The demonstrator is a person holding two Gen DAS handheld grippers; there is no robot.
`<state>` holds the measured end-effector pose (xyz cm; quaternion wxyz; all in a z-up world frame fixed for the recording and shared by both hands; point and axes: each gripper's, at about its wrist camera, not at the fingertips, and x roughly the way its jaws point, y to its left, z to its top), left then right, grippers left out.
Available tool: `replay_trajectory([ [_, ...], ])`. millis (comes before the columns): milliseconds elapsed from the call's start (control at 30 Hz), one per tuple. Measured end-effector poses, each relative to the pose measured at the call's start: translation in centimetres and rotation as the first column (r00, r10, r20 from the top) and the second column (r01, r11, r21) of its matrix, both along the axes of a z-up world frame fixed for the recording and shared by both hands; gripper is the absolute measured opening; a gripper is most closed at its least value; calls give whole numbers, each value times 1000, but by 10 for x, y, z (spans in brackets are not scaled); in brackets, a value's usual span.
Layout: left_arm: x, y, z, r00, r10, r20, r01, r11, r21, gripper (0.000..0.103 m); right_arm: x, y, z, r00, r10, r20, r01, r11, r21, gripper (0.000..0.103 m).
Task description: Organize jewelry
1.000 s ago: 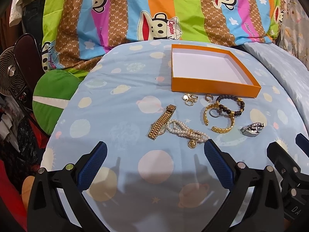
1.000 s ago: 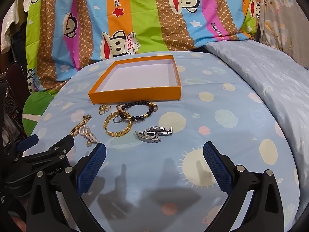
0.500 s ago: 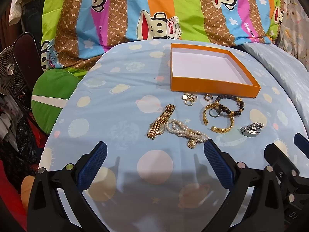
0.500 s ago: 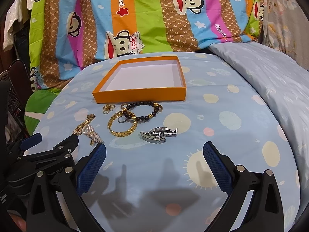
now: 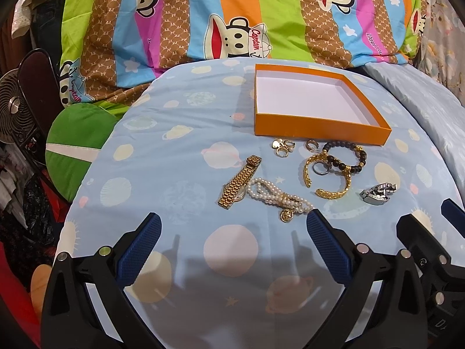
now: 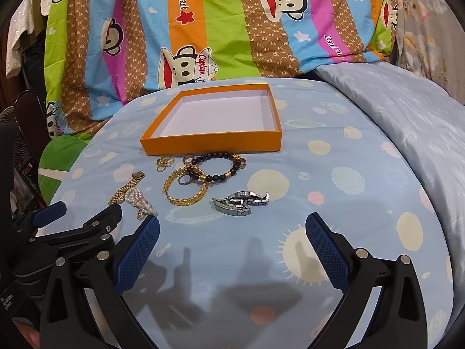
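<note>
An empty orange box [image 5: 319, 132] [image 6: 212, 144] with a white floor lies on the blue planet-print bedsheet. In front of it are a gold watch [image 5: 239, 181] [image 6: 126, 189], a pearl bracelet [image 5: 276, 197] [image 6: 139, 200], a gold chain bracelet [image 5: 328, 193] [image 6: 186, 199], a dark bead bracelet [image 5: 348, 157] [image 6: 221, 176], small gold rings [image 5: 283, 147] [image 6: 164, 163] and a silver watch [image 5: 377, 193] [image 6: 239, 200]. My left gripper [image 5: 232, 225] is open, just short of the pearls. My right gripper [image 6: 232, 226] is open, just short of the silver watch.
A striped monkey-print quilt [image 5: 232, 14] rises behind the box. A green cushion [image 5: 78, 142] and a small fan [image 5: 14, 110] sit off the bed's left edge. A pale blue duvet [image 6: 407, 110] lies to the right.
Both grippers have drifted slightly, the right one a little to the left and forward; the jewellery and box lie where they were. Both stay open.
</note>
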<state>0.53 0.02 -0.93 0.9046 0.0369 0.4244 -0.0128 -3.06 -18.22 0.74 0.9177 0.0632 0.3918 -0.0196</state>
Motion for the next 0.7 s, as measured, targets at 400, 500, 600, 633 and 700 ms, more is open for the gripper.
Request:
replay_trajectory([
  [400,0,1,0,1000,-1,2,1,1000,2,98,0,1,-1,1000,1,-2,-1,1000,2,98],
  [500,0,1,-1,1000,-1,2,1,1000,3,98,1,1,-1,1000,1,-3,-1,1000,4,98],
  [600,0,1,-1,1000,-1,1,1,1000,3,98,1,2,-2,1000,4,-3,-4,1000,7,98],
  [633,0,1,-1,1000,-1,1,1,1000,3,98,1,2,-2,1000,6,-4,-6,1000,8,98],
  [700,0,1,-1,1000,-1,2,1,1000,4,98,3,1,-3,1000,7,-6,-7,1000,9,98],
])
